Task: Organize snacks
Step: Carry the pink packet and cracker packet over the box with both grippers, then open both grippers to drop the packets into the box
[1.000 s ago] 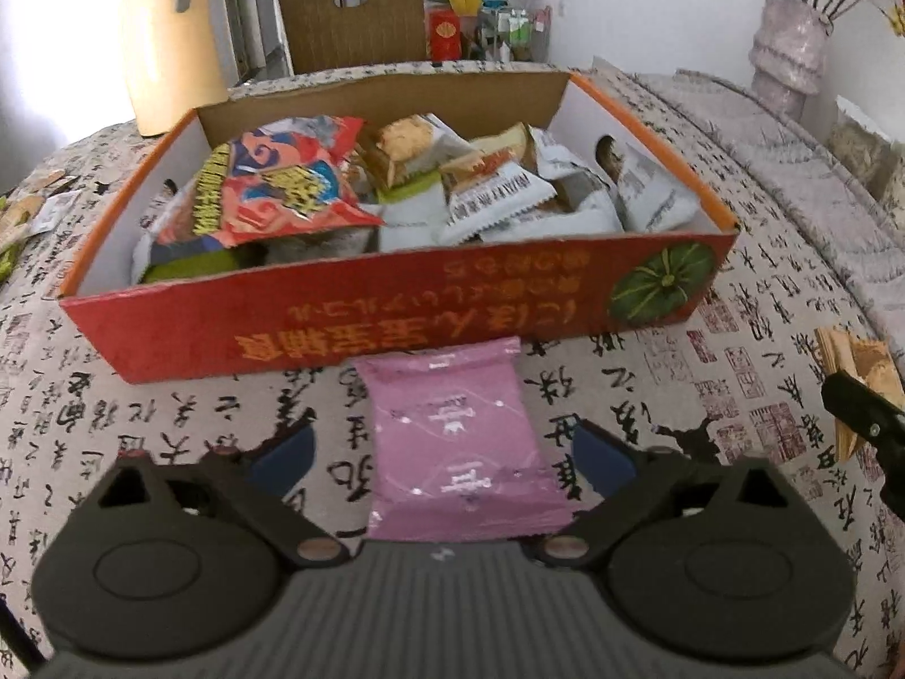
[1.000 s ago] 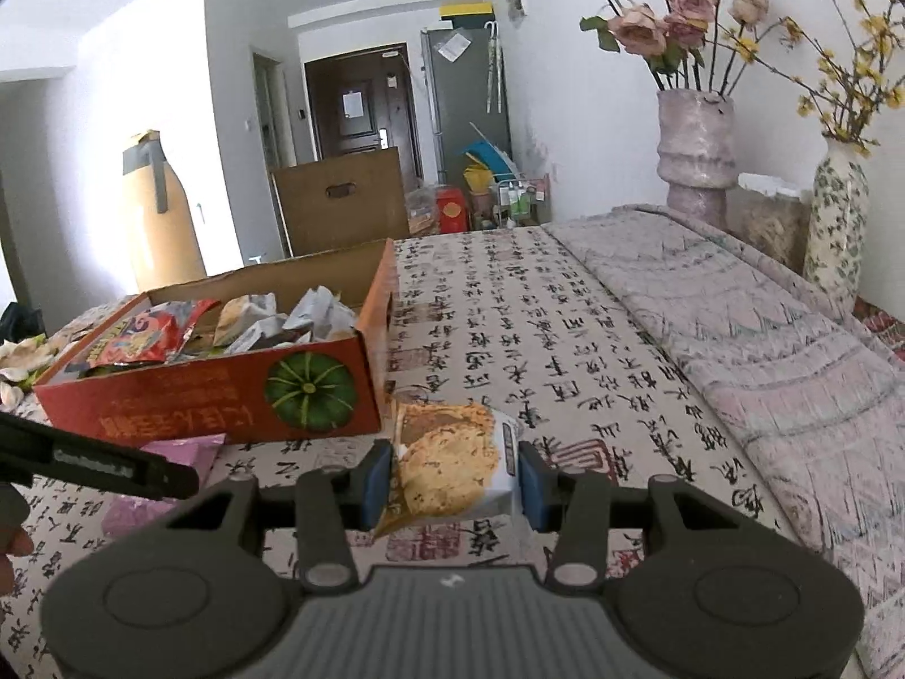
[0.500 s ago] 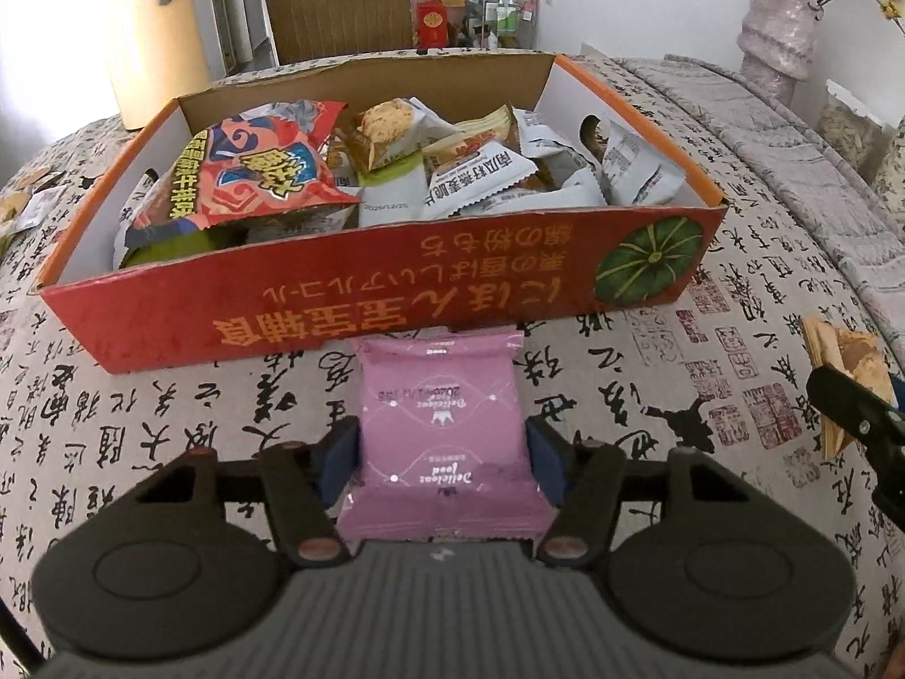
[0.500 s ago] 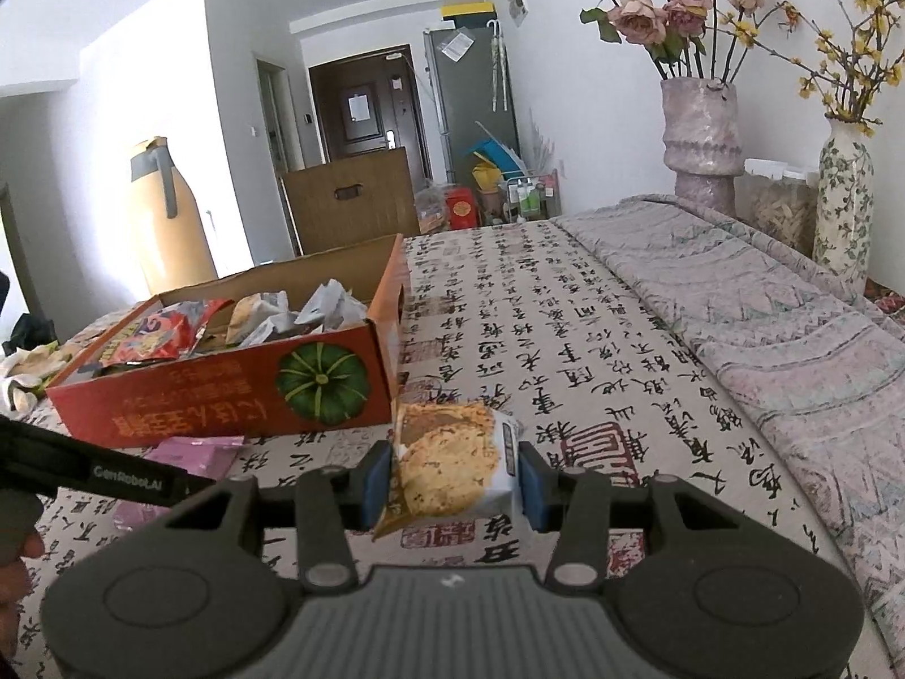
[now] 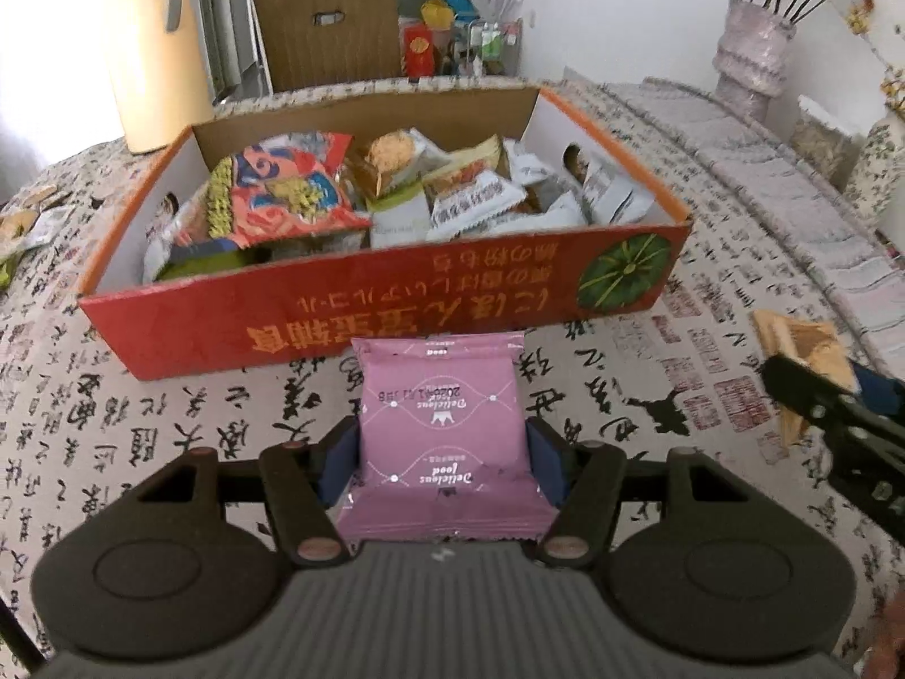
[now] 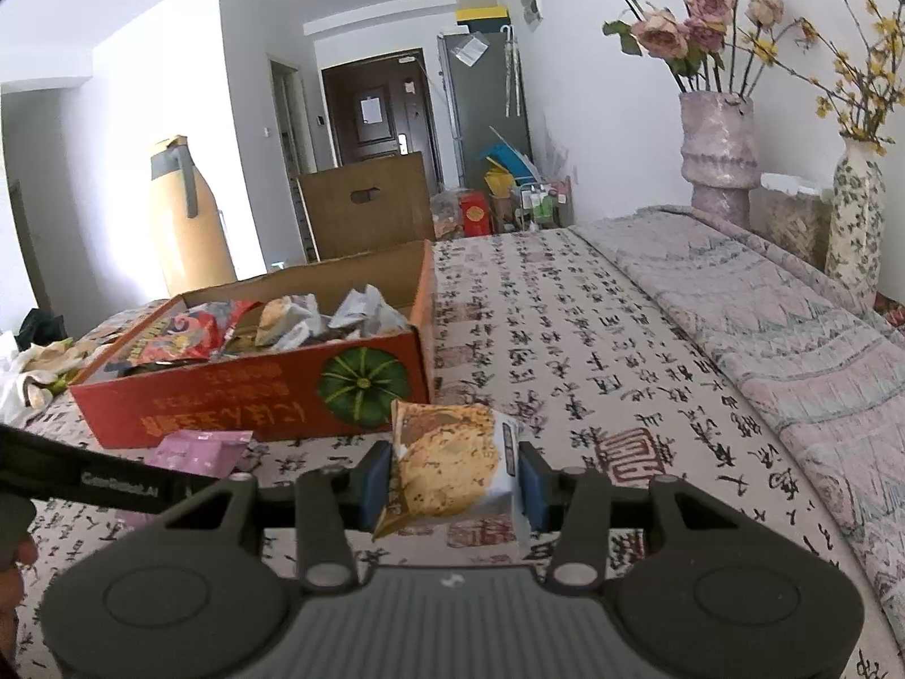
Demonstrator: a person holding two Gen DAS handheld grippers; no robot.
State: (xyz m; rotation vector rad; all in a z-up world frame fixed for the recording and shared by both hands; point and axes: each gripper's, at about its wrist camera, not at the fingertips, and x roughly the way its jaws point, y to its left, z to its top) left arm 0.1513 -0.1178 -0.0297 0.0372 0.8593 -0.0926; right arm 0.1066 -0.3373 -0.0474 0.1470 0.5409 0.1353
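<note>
Hiding its lower half, left tongs (image 5: 444, 461) clamp the pink packet (image 5: 444, 430).

The tabletop (image 6: 565, 305) is covered with a pale cloth printed in black calligraphy and red seal marks. A second, quilted cloth (image 6: 792, 339) in muted zigzag stripes lies over its right side. Directly on the printed cloth sits 1 open red cardboard box (image 5: 396, 317) (a green pumpkin is printed on its front), heaped with snack packets. A few loose wrappers (image 5: 28, 220) lie near the tabletop's far left edge, well apart from the box.
</note>
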